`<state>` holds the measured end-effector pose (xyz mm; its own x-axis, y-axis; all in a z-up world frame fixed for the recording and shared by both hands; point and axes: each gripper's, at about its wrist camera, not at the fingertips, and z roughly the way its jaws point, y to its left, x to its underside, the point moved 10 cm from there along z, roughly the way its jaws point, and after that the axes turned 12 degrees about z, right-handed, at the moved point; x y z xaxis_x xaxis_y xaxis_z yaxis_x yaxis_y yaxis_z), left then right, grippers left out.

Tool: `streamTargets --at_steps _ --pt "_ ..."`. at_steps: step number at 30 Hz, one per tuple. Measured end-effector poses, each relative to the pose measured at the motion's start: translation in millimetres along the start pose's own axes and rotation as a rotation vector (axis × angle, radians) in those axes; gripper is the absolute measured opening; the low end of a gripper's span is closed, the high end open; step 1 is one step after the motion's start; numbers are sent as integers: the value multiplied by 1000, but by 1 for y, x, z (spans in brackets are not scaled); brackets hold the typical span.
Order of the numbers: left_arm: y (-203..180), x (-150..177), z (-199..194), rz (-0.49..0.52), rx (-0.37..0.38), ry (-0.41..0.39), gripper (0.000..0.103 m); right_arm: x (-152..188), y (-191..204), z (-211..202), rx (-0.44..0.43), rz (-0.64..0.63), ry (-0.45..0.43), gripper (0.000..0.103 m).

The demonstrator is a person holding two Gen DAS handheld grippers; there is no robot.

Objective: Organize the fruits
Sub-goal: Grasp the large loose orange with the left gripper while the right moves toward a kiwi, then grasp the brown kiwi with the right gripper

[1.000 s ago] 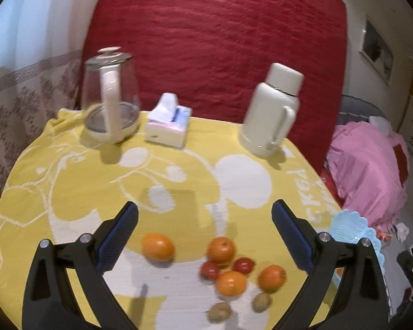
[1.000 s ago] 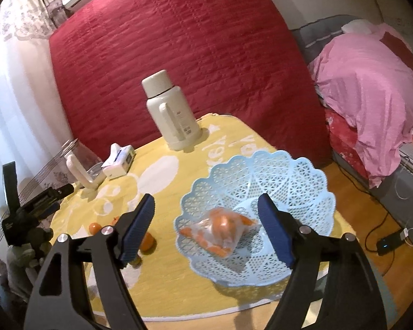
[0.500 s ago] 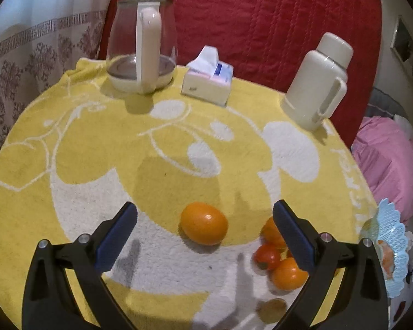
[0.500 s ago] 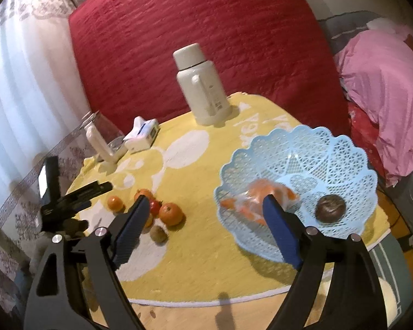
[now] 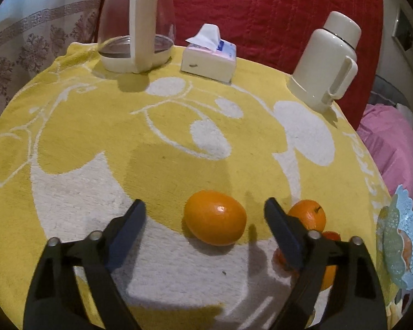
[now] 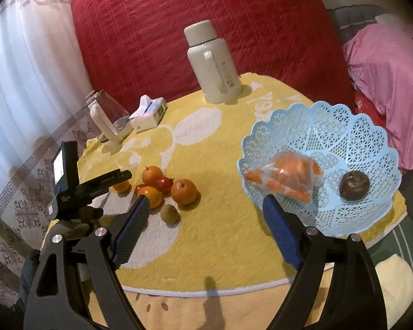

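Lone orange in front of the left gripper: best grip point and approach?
Take the orange across its short middle, coming down from the near side where the left gripper already frames it. It lies with its long axis crosswise, apart from the fruit cluster on its right. The jaws, just narrowing, don't touch it.

Black gripper arms, blue ribbed jaws, silver screws

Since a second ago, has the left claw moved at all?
Yes. The left claw has dropped toward the yellow tablecloth and closed in on the lone orange, which now sits between its open, just-narrowing jaws, untouched.
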<state>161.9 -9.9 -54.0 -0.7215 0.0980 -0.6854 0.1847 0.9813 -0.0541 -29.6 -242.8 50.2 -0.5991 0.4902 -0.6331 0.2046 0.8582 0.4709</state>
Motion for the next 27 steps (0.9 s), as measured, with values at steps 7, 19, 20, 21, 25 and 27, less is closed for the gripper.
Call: streamTargets --at_steps 7,19,20,21,25,27 --pt "-5 4 2 12 35 6 53 12 16 12 3 -35 35 85" --pt "-4 -3 -25 17 9 -102 45 34 34 43 26 -85 107 85" --pt "-2 -4 -28 11 6 -111 45 36 36 46 27 -93 111 85" --pt "-1 -5 -30 4 4 -120 45 37 38 48 30 -102 114 85" --pt "7 -8 -40 -26 -11 -153 45 45 47 63 41 -140 134 79" --pt "10 -8 -43 -35 -16 -163 45 48 51 70 41 -152 149 75"
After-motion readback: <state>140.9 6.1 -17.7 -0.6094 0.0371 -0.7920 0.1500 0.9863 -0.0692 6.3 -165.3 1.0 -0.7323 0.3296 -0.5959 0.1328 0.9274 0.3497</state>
